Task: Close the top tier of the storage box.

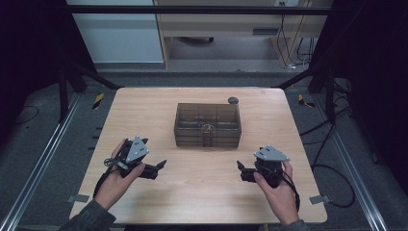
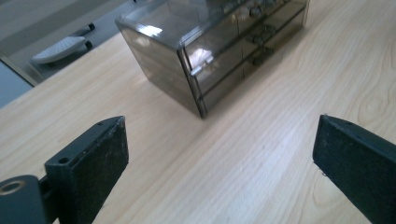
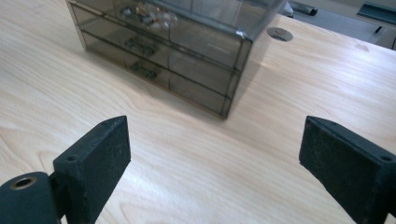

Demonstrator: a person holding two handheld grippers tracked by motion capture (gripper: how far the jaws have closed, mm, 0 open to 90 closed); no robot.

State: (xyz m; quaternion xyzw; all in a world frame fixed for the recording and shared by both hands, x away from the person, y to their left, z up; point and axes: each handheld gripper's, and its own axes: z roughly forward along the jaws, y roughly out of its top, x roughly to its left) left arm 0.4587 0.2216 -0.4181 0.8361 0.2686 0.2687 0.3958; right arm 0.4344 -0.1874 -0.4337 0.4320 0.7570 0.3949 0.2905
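A smoky-brown transparent plastic drawer box stands in the middle of the high view on the pale wood-grain worktop, its three stacked drawers with small metal pull handles facing the person. In the lower left of that view the left gripper hovers over the worktop, and in the lower right the right gripper does the same; both are well apart from the box. Each gripper view shows its two black jaws spread wide with only bare wood between them, so neither holds anything. Some small bright items sit in the top of the box, too blurred to name. The handles are small and lie close under one another, so a wide-open gripper coming in carelessly could probably catch two at once or slip off the one it means to take. The box looks light and nothing pins it down; a pull on a drawer with one gripper could likely drag the whole box forward rather than slide the drawer out, unless the other gripper braces its side. A hard squeeze might also crack the thin clear walls. A small dark round object lies just behind the box's far right corner and could be knocked if the box is pushed back.
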